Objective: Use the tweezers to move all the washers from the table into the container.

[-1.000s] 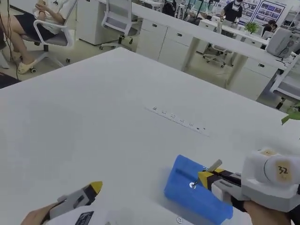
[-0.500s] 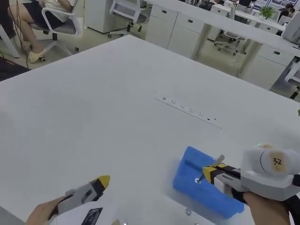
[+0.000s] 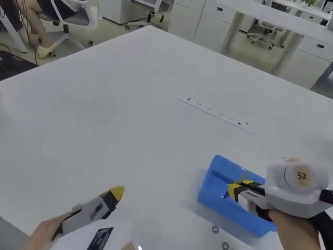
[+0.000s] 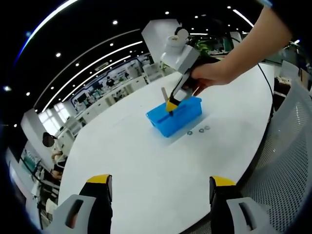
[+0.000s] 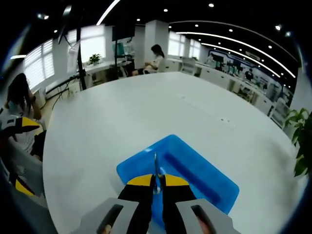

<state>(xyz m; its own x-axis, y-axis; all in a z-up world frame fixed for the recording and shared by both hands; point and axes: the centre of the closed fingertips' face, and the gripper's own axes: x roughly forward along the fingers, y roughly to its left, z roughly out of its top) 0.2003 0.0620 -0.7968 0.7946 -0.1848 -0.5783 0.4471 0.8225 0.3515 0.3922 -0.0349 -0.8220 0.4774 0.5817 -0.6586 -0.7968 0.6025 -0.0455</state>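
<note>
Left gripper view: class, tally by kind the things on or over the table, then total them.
Container: 1
Washers: 3
Tweezers: 1
Hand-held grippers: 2, left hand-held gripper and right hand-held gripper
Total: 7

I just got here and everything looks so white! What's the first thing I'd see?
The bright blue container pops out on the big white table, close to the person's side. The right gripper hangs over it, pinching thin tweezers that point toward it. A few small washers lie on the table just beside the container.
</note>
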